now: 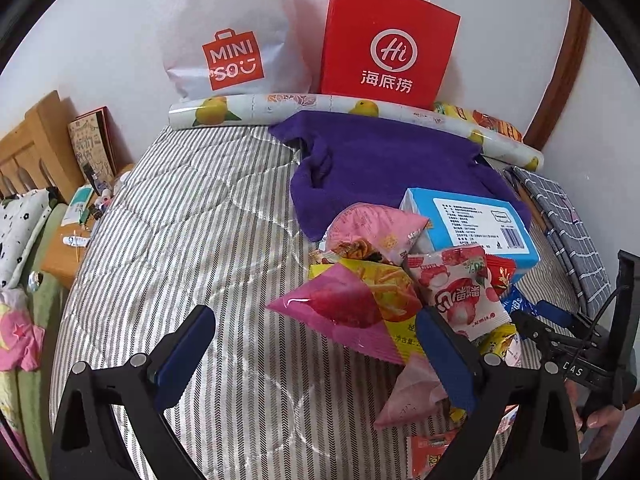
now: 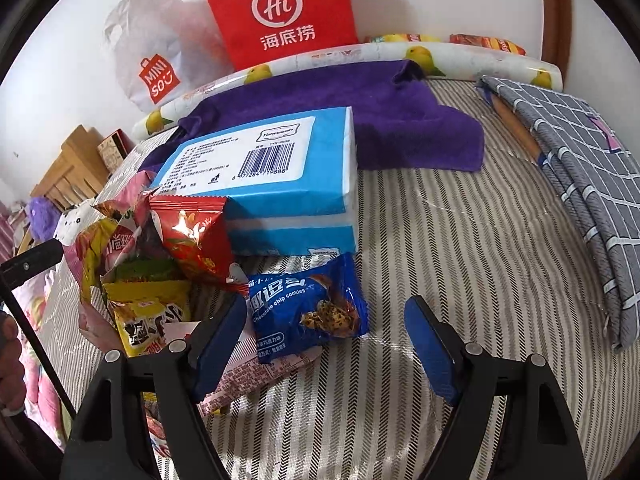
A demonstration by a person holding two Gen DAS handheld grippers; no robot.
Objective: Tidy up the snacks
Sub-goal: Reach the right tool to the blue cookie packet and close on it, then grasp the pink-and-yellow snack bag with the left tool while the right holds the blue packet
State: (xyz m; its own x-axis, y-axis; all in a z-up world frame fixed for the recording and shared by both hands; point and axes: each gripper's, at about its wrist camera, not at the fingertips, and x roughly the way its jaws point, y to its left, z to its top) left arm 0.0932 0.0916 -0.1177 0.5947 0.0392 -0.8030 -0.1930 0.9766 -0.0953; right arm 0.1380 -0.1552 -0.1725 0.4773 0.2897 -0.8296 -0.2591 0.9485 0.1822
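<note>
A heap of snack packets lies on the striped quilt (image 1: pixel 192 240) beside a blue box (image 1: pixel 476 220). The pile includes a pink packet (image 1: pixel 332 304), a lychee-print packet (image 1: pixel 460 292), a red packet (image 2: pixel 192 236) and a yellow one (image 2: pixel 152 316). My left gripper (image 1: pixel 315 313) is open just in front of the pink packet, its right finger (image 1: pixel 444 360) against the pile. My right gripper (image 2: pixel 325 301) is open around a blue chocolate-chip cookie packet (image 2: pixel 308 312). That packet lies near its left finger (image 2: pixel 224 340), and the right pad stands apart from it.
A purple towel (image 1: pixel 380 152) lies behind the box. A fruit-print roll (image 1: pixel 280 106), a white Miniso bag (image 1: pixel 228 40) and a red paper bag (image 1: pixel 388 44) line the wall. Folded grey checked cloth (image 2: pixel 568 160) lies at the right. A wooden headboard (image 1: pixel 36 148) stands left.
</note>
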